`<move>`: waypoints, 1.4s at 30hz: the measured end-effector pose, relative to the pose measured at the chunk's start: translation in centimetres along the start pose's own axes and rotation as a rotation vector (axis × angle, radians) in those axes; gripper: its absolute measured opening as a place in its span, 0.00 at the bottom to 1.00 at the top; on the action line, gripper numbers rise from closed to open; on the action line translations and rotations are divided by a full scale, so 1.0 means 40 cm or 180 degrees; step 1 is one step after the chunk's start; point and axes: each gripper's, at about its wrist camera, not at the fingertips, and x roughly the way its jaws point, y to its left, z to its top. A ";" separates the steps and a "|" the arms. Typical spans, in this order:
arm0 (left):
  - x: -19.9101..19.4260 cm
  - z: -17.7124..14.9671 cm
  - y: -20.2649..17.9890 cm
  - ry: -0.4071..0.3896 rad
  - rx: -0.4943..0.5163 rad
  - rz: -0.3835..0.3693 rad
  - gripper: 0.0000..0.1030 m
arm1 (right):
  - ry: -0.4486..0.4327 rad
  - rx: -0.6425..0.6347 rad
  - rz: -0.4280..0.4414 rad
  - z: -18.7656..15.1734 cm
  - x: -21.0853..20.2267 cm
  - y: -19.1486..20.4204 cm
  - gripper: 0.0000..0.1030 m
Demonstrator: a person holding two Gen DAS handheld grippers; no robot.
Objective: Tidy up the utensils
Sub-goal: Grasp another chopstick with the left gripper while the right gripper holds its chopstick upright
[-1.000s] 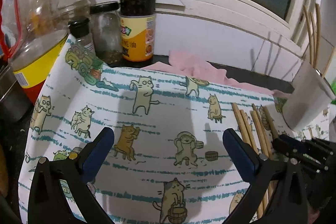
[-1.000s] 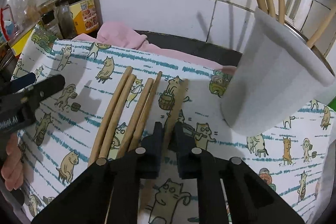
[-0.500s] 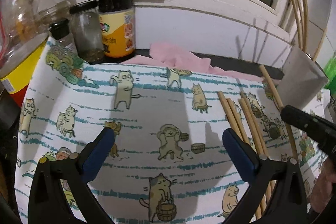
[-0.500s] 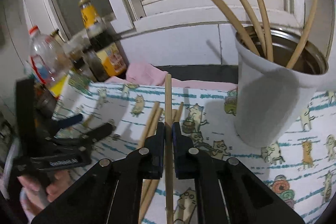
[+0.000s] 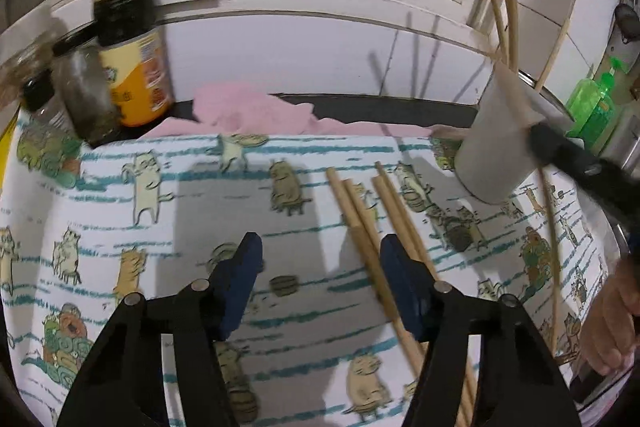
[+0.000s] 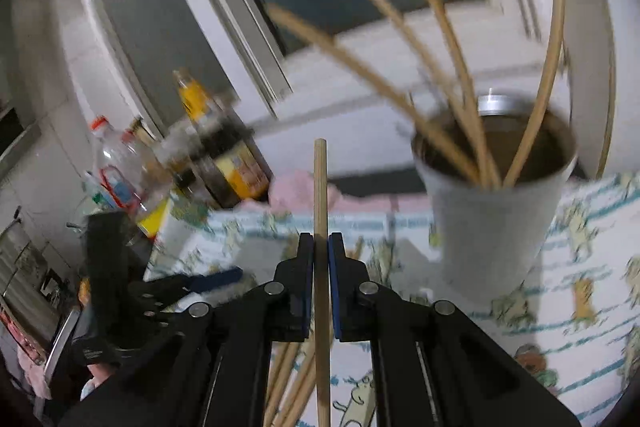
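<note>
Several wooden chopsticks (image 5: 362, 211) lie side by side on a cat-print cloth (image 5: 160, 227). My left gripper (image 5: 320, 255) is open and empty just above them, its right finger over the pile. My right gripper (image 6: 320, 247) is shut on one chopstick (image 6: 320, 187) and holds it upright in the air, left of a white holder cup (image 6: 492, 227). The cup has several chopsticks (image 6: 460, 99) standing in it. The cup also shows in the left wrist view (image 5: 496, 147) at the right, with my right gripper (image 5: 568, 155) in front of it.
A dark sauce bottle (image 5: 128, 39), jars (image 5: 86, 99) and a plastic oil bottle (image 6: 120, 171) stand at the back left. A pink rag (image 5: 256, 107) lies behind the cloth. A green soap bottle (image 5: 592, 107) stands at the far right. A window and white wall are behind.
My right gripper has lifted one chopstick off the cloth and raised it toward the cup. My left gripper has moved right over the remaining chopsticks and narrowed its opening.
</note>
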 end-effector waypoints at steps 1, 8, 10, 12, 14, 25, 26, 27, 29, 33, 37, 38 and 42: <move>0.003 0.005 -0.013 0.0012 0.0055 0.0036 0.58 | -0.0174 -0.0062 -0.0017 0.003 -0.024 0.010 0.08; 0.057 0.003 -0.062 0.0403 0.0236 0.0286 0.44 | -0.1257 -0.0511 -0.0275 -0.013 -0.172 0.076 0.08; 0.054 0.004 -0.069 0.0357 0.0250 0.0418 0.42 | -0.1373 -0.0509 -0.0277 -0.015 -0.195 0.077 0.08; 0.062 0.005 -0.071 0.0461 0.0257 0.0428 0.37 | -0.1355 -0.0496 -0.0271 -0.011 -0.199 0.072 0.08; 0.071 0.008 -0.066 0.0542 0.0183 0.0411 0.33 | -0.1347 -0.0457 -0.0262 -0.008 -0.200 0.072 0.08; 0.092 0.047 -0.032 0.0806 -0.0281 0.0354 0.18 | -0.1342 -0.0266 -0.0238 -0.005 -0.210 0.037 0.08; 0.092 0.048 -0.031 0.0828 -0.0287 0.0380 0.11 | -0.1358 -0.0249 -0.0228 -0.004 -0.212 0.034 0.08; 0.089 0.047 -0.027 0.0854 -0.0295 0.0370 0.11 | -0.1377 -0.0234 -0.0227 -0.003 -0.216 0.031 0.08; 0.082 0.047 -0.025 0.0920 -0.0320 0.0256 0.07 | -0.1375 -0.0202 -0.0227 -0.002 -0.216 0.026 0.08; -0.004 0.054 -0.022 0.0622 -0.0336 0.0363 0.06 | -0.1311 -0.0142 -0.0243 0.000 -0.208 0.015 0.08; -0.138 0.072 -0.036 0.0182 -0.0227 0.0380 0.06 | -0.1340 -0.0131 -0.0212 0.000 -0.213 0.015 0.08; -0.171 0.076 -0.034 0.0088 -0.0258 0.0318 0.06 | -0.1343 -0.0127 -0.0210 0.001 -0.214 0.017 0.08; -0.269 0.109 -0.023 -0.0256 -0.0331 0.0123 0.06 | -0.1355 -0.0105 -0.0175 0.001 -0.217 0.014 0.08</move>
